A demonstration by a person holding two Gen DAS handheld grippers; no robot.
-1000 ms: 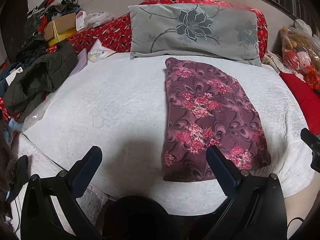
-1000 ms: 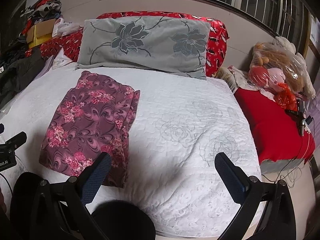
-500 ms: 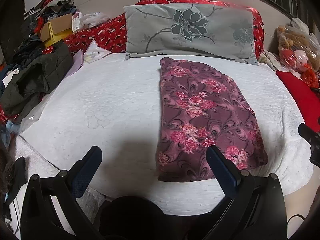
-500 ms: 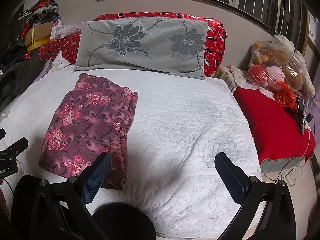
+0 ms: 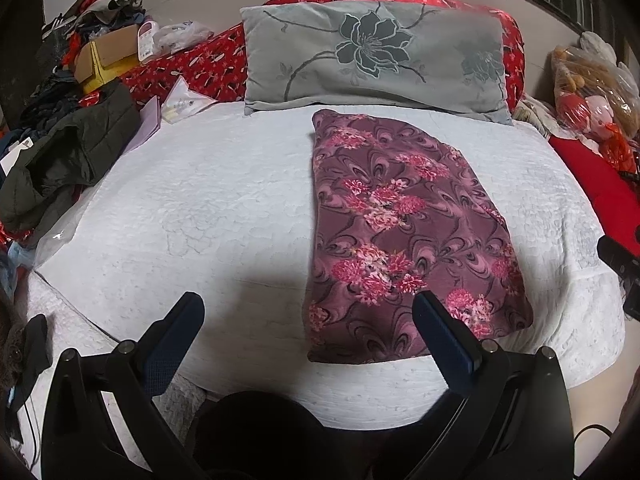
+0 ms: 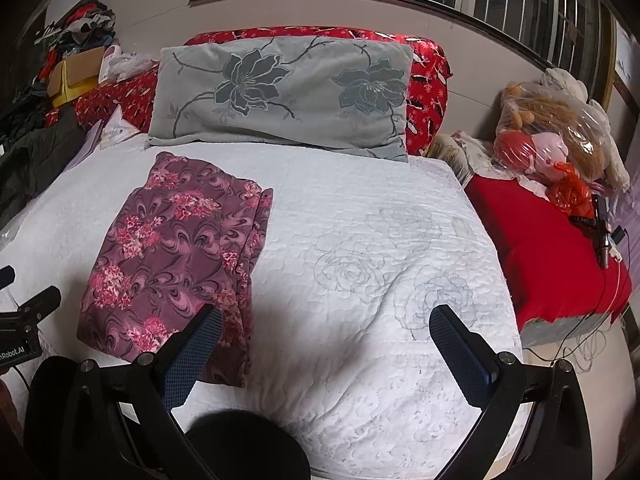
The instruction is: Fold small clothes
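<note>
Folded floral garment [image 5: 404,232] lies flat on white bedspread [image 5: 208,216].

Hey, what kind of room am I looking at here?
Most likely a home bedroom: a bed with a white quilted cover, a grey flowered pillow at its head, and a folded floral garment lying on it. Bagged stuffed toys sit alongside.

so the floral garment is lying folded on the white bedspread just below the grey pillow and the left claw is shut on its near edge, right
Not quite. The left claw is open and holds nothing, hovering above the near edge, as the left wrist view shows. The rest stands: the floral garment lies folded on the white bedspread just below the grey pillow.
</note>
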